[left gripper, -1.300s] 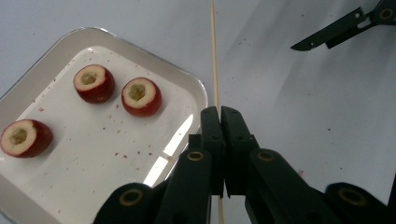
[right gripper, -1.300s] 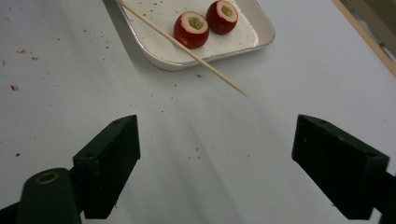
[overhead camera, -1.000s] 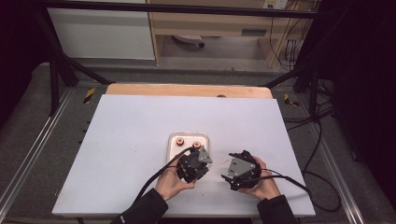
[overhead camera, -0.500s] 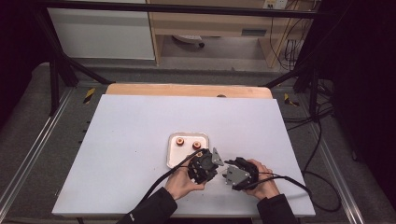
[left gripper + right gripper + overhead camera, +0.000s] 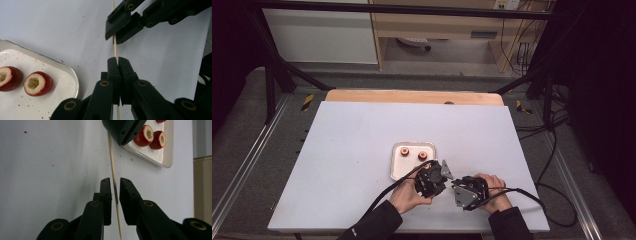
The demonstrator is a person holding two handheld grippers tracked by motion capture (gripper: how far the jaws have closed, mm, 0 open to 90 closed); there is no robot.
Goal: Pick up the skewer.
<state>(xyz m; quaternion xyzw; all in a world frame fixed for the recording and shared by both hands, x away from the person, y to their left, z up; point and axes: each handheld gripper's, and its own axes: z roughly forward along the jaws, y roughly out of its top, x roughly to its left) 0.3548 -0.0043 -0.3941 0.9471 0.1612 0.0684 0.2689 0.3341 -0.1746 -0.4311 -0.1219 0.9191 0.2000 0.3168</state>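
My left gripper (image 5: 117,60) is shut on a thin wooden skewer (image 5: 115,48), which sticks out past its tips. My right gripper (image 5: 115,181) faces it tip to tip. Its jaws have just been closing around the same skewer (image 5: 112,157), and a small gap still shows on each side of the stick. In the high view both grippers, left (image 5: 441,179) and right (image 5: 458,186), meet near the table's front edge. Two red cored fruit pieces (image 5: 37,83) (image 5: 8,78) lie on a small metal tray (image 5: 72,75) beside the left gripper.
The tray (image 5: 398,167) sits on the white table top (image 5: 337,150) just behind the hands, with the fruit pieces (image 5: 404,151) at its far end. Cables trail from both grippers toward the front edge. A wooden strip (image 5: 412,96) borders the table's far side.
The left gripper has shifted a little to the right, toward the right gripper, so the two now meet tip to tip. The right hand has stayed in place.
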